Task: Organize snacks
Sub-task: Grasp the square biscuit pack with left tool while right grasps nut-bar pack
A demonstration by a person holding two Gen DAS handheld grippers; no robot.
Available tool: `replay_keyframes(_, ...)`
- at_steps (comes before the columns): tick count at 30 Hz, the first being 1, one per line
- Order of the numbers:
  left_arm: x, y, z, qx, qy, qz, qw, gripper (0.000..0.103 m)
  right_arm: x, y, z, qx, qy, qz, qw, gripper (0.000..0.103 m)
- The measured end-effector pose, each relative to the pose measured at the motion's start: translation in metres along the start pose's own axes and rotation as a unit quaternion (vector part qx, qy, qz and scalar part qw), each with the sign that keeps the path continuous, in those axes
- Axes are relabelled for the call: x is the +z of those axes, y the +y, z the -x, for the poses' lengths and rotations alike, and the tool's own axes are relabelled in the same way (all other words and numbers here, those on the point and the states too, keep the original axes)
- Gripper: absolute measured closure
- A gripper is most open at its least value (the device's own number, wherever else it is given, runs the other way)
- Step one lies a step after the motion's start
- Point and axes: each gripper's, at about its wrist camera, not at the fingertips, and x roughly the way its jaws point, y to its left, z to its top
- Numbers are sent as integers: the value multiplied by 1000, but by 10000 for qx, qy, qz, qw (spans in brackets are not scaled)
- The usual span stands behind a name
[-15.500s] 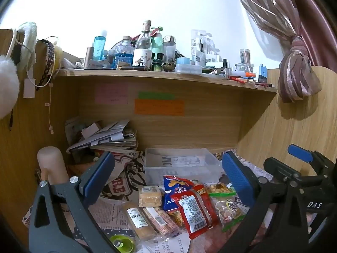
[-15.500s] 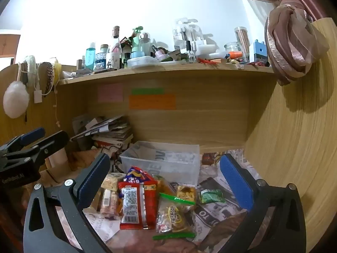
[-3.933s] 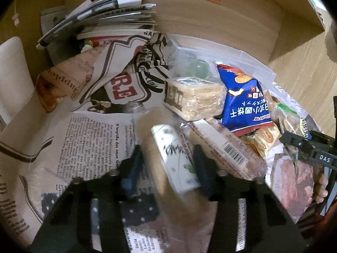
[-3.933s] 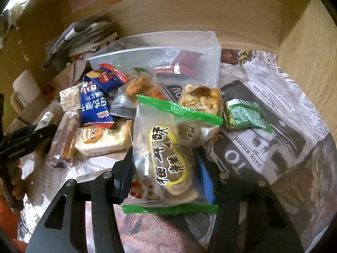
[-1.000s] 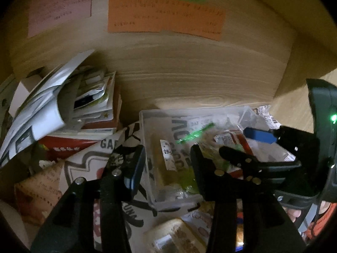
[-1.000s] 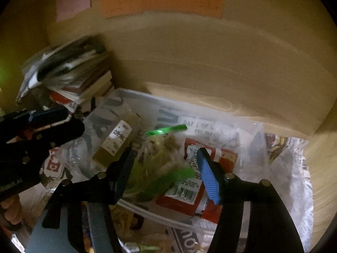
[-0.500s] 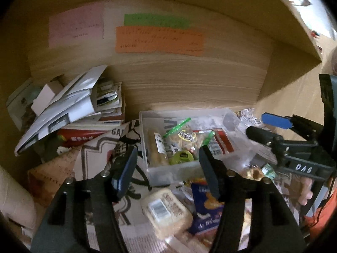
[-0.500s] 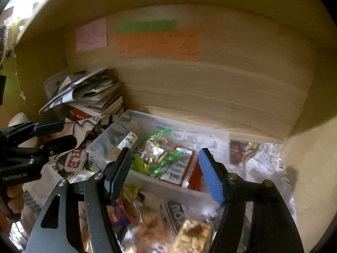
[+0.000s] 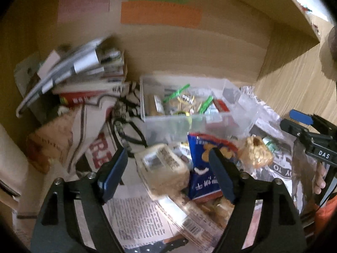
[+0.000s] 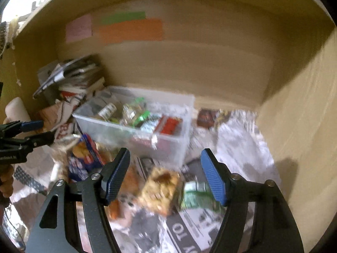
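Note:
A clear plastic bin [image 9: 168,124] [image 10: 168,145] stands near the back wall and holds several snack packs: a tan bar, a green-edged bag and a red pack. My left gripper [image 9: 168,170] is open and empty above a wrapped cracker block [image 9: 162,170] and a blue cookie bag [image 9: 205,168]. My right gripper [image 10: 165,175] is open and empty above a clear pack of nut brittle [image 10: 160,189] and a small green packet [image 10: 194,194]. The blue cookie bag [image 10: 84,158] lies left of it.
Newspaper [image 9: 134,215] covers the desk. A stack of magazines and papers [image 9: 84,78] sits at the back left. Wooden walls close the back and the right side [image 10: 294,126]. Coloured notes [image 9: 160,14] stick to the back wall. A long barcode pack [image 9: 189,221] lies at the front.
Both grippers have let go of their packs in the bin, opened, and pulled back and down toward the loose snacks in front of the bin.

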Motion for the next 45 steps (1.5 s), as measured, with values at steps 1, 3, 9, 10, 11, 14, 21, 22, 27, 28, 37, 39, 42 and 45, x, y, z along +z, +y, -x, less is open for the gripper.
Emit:
replay_keyframes(1, -2, -1, -3, 11, 40, 1, 10000, 23, -4, -4, -3, -5, 81, -67, 9999, 36)
replay_keyframes(3, -4, -3, -10, 55, 115, -5, 9999, 23, -10, -12, -12, 18, 266, -230, 9994, 36)
replay_keyframes(9, -9, -7, -36, 359, 192, -21, 9992, 23, -24, -15, -36, 106, 650, -359, 9972, 36)
replay_keyframes(10, -9, -7, -39, 416, 180, -31, 9990, 23, -25, -12, -39, 130, 681, -331, 9970, 36)
replay_keyframes(11, -10, -5, -40, 407, 183, -10, 9990, 23, -27, -10, -42, 162, 718, -301, 9968, 36)
replay_keyframes(14, -10, -1, -41, 325, 194, 83, 9992, 21, -29, -2, -51, 252, 839, -211, 9959, 36)
replay_keyframes(21, -22, 7, -50, 471, 366, 8, 9982, 20, -32, 3, -65, 307, 980, -222, 9945, 36)
replay_keyframes(22, -23, 7, -52, 470, 386, -14, 9981, 20, -32, 2, -65, 318, 994, -242, 9942, 36)
replay_keyframes(27, -17, 7, -61, 446, 371, 75, 9983, 21, -34, 3, -70, 289, 1098, -234, 9933, 38)
replay_keyframes(28, -16, 8, -63, 429, 365, 107, 9984, 21, -34, 3, -70, 280, 1105, -214, 9932, 38)
replay_keyframes(37, -17, 11, -67, 437, 246, 160, 9986, 47, -35, 2, -78, 304, 1326, -269, 9903, 61)
replay_keyframes(39, -18, 14, -62, 428, 184, 210, 9987, 49, -35, 1, -77, 299, 1288, -323, 9907, 61)
replay_keyframes(42, -19, 18, -51, 353, 89, 202, 9991, 49, -34, 0, -71, 303, 1194, -391, 9916, 61)
replay_keyframes(45, -19, 15, -36, 392, -105, 67, 9992, 49, -31, 0, -63, 297, 1103, -433, 9925, 61)
